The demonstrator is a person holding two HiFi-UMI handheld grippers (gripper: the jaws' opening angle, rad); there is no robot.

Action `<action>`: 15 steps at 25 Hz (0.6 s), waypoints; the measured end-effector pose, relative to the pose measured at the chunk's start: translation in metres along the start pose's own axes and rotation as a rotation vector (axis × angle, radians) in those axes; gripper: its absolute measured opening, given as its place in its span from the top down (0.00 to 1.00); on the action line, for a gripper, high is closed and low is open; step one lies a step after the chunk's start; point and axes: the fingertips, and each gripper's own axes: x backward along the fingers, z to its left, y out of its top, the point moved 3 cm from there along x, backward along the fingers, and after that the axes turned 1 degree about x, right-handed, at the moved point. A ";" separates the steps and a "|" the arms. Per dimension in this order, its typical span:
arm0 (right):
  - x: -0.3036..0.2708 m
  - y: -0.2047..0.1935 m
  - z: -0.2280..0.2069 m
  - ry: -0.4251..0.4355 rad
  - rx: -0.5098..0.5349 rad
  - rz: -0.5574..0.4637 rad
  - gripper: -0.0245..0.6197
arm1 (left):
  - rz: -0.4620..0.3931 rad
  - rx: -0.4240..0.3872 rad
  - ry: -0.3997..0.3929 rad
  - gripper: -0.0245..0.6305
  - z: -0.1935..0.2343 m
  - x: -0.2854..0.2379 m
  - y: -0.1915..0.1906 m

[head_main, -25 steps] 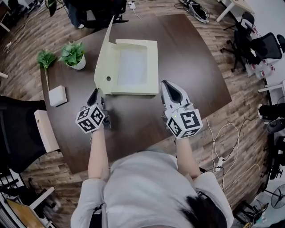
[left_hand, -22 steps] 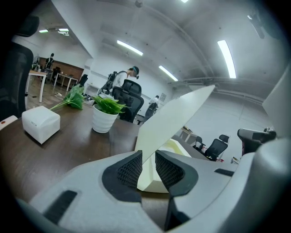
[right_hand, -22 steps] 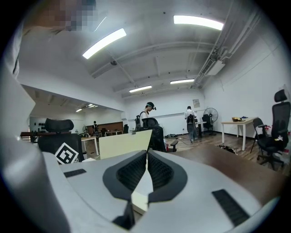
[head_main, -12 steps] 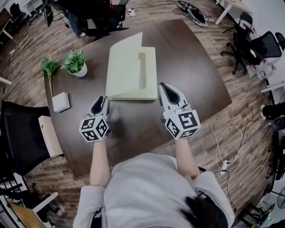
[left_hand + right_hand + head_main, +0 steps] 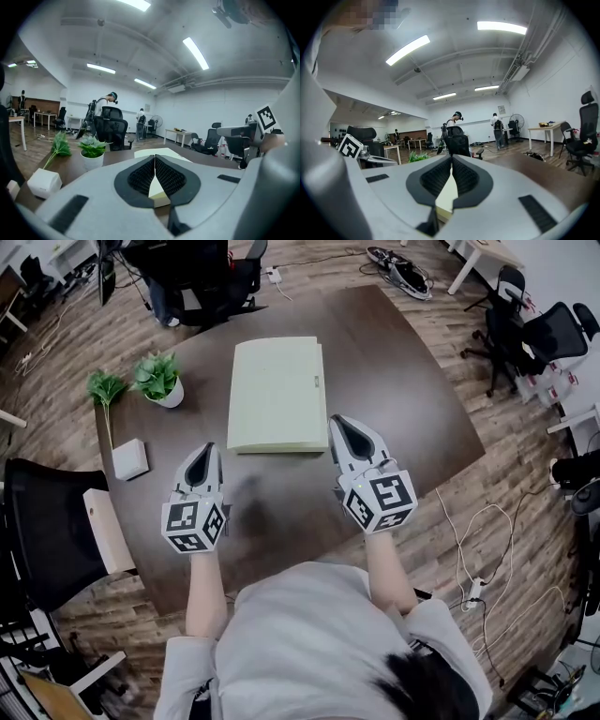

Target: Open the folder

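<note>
Two grippers hover on the near side of the pale green folder (image 5: 277, 395), which lies shut and flat on the tabletop (image 5: 412, 418). Our left gripper (image 5: 205, 454) has just been closing its jaws on nothing; the right gripper (image 5: 338, 425) has its jaws together, empty. We should part one pair, pinch the cover's right edge and swing it left.

Dark table (image 5: 394, 362) bears folder (image 5: 277, 395), potted plant (image 5: 159, 381), white box (image 5: 130, 459).

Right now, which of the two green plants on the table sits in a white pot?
The bushier plant, the one closer to the folder; the thin sprig on its far side has no pot.
</note>
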 end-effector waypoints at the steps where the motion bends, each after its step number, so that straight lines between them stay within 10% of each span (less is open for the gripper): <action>1: 0.001 0.000 0.000 -0.001 0.002 0.000 0.94 | -0.013 -0.009 -0.003 0.95 -0.003 0.002 0.006; 15: 0.019 0.016 0.014 -0.014 0.066 -0.003 0.94 | -0.161 -0.149 0.007 0.95 -0.023 0.038 0.069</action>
